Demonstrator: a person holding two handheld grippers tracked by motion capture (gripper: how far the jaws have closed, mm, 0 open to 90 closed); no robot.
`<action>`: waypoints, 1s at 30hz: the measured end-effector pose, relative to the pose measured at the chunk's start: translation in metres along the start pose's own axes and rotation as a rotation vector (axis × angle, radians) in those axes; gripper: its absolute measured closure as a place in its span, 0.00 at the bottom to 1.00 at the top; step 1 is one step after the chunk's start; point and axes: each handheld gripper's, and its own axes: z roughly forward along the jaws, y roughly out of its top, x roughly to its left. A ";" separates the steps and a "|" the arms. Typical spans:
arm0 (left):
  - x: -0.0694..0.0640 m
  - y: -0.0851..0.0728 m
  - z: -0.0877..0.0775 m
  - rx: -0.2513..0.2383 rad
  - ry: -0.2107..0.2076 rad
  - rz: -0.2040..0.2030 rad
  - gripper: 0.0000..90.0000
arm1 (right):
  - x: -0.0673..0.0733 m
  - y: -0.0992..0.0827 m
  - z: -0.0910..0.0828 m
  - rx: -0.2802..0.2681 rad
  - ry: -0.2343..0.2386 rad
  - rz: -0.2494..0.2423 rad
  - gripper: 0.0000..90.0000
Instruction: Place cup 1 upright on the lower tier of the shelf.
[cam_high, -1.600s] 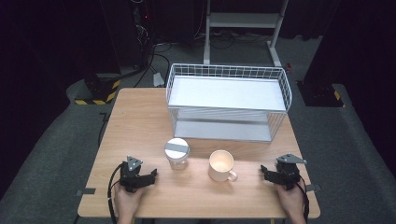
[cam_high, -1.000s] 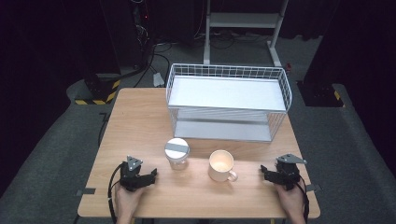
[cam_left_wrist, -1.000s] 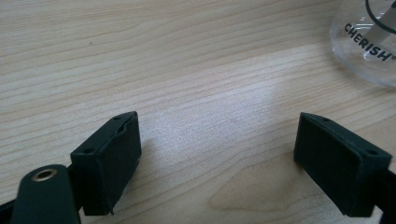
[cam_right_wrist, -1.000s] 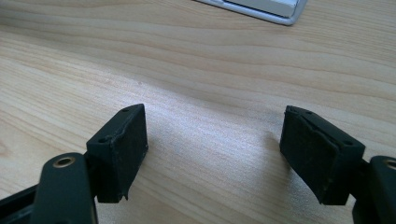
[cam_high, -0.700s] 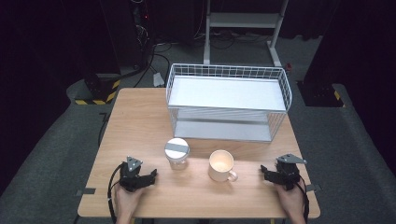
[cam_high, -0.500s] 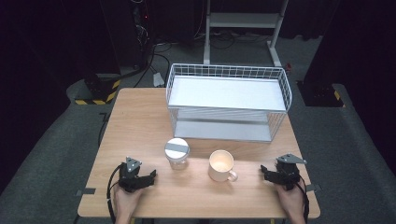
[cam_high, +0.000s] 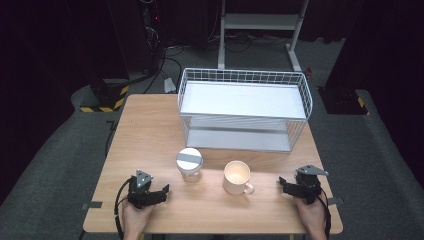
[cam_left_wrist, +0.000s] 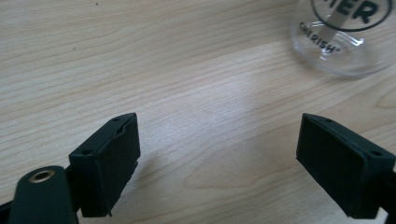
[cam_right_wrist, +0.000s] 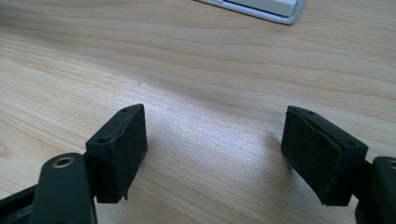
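A clear glass jar (cam_high: 189, 164) with a grey lid stands near the middle of the wooden table (cam_high: 150, 130); its base (cam_left_wrist: 343, 42) with printed letters shows at the top right of the left gripper view. To its right stands a cream mug (cam_high: 237, 177), handle toward the front right. My left gripper (cam_high: 161, 192) rests on the table in front and left of the jar, open, bare wood between its pads (cam_left_wrist: 114, 163). My right gripper (cam_high: 283, 186) rests right of the mug, open too, nothing between its pads (cam_right_wrist: 123, 149).
A white wire rack (cam_high: 243, 107) with two shelves stands on the far half of the table; its lower edge (cam_right_wrist: 261, 5) crosses the top of the right gripper view. Dark floor, cables and a metal stand lie beyond the table.
The left gripper has shifted slightly toward the front edge of the table. The right gripper, jar and mug have stayed where they were.
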 end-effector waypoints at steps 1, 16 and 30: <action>0.000 0.000 0.000 0.000 0.000 0.000 0.15 | 0.000 0.000 0.000 0.000 0.000 0.000 0.25; -0.023 0.007 -0.004 -0.019 -0.065 0.029 0.09 | 0.000 0.000 0.000 0.000 0.000 0.000 0.25; -0.036 0.020 -0.002 -0.039 -0.102 0.050 0.07 | 0.000 0.000 0.000 0.000 0.000 0.000 0.25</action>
